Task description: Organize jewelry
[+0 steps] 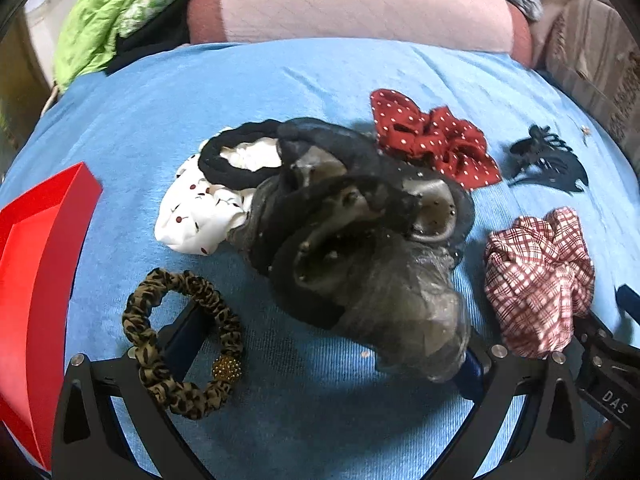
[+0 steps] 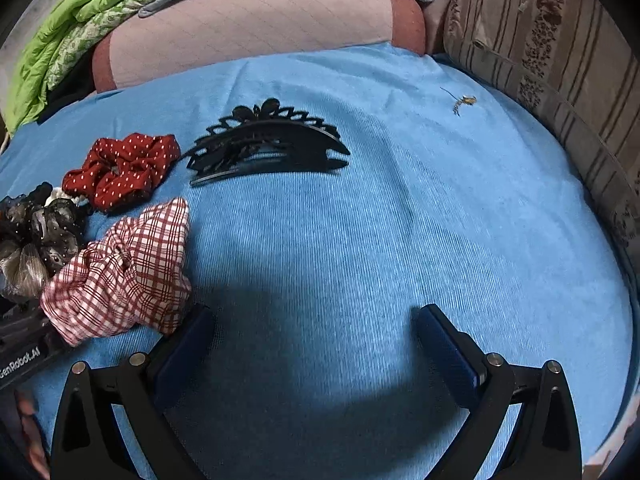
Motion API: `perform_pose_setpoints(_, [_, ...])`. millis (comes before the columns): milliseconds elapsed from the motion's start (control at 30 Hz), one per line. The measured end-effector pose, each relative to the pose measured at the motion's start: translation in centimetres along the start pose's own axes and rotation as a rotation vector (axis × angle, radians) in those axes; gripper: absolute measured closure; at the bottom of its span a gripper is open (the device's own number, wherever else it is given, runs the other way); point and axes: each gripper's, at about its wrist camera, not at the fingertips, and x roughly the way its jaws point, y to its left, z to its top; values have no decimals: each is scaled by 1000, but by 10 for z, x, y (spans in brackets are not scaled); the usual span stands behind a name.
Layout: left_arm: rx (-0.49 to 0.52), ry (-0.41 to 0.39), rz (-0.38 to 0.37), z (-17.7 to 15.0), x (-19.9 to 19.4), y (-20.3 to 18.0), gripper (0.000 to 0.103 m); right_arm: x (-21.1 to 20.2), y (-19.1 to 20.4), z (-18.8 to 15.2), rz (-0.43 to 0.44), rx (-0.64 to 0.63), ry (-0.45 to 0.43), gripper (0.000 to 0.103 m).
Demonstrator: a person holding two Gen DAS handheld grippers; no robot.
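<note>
Grey organza scrunchie [image 1: 384, 280] hides the left gripper's [image 1: 324, 344] right fingertip & blurs at its near end, leopard scrunchie [image 1: 180, 340] draped over the left finger, jaws wide; right gripper [image 2: 316, 332] hovers wide-open, empty, above blue bedspread [image 2: 400, 220], checked scrunchie [image 2: 120, 272] touching its left finger.

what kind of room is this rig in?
Likely a bedroom, working on a bed: a blue bedspread as the surface, a pink quilted pillow at its far edge, a green blanket bunched beside it, and a striped cushion.
</note>
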Motion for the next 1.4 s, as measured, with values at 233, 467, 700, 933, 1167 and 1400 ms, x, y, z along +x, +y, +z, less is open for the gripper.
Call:
perform_pose_setpoints(233, [-17, -5, -62, -13, -28, 16, 0, -10, -4, -10, 18, -13, -14, 0])
perform_pose_setpoints(467, [-62, -60, -48, -30, -75, 42, 0, -25, -7, -22, -31, 14, 37, 0])
perform_pose_setpoints(700, [-67, -141, -8, -42, -120, 50, 0, -69, -6, -33, 9, 44, -22, 0])
perform_pose_setpoints(933, [-32, -245, -7, -55, -169, 44, 0, -121, 13, -38, 28, 26, -128, 0])
perform_pose_setpoints(1167, [-15, -336, 20, -68, -213, 48, 0, -163, 23, -51, 18, 25, -221, 0])
perform_pose_setpoints(1400, [-44, -383, 11, -79, -241, 59, 0, -197, 23, -60, 5, 36, -290, 0])
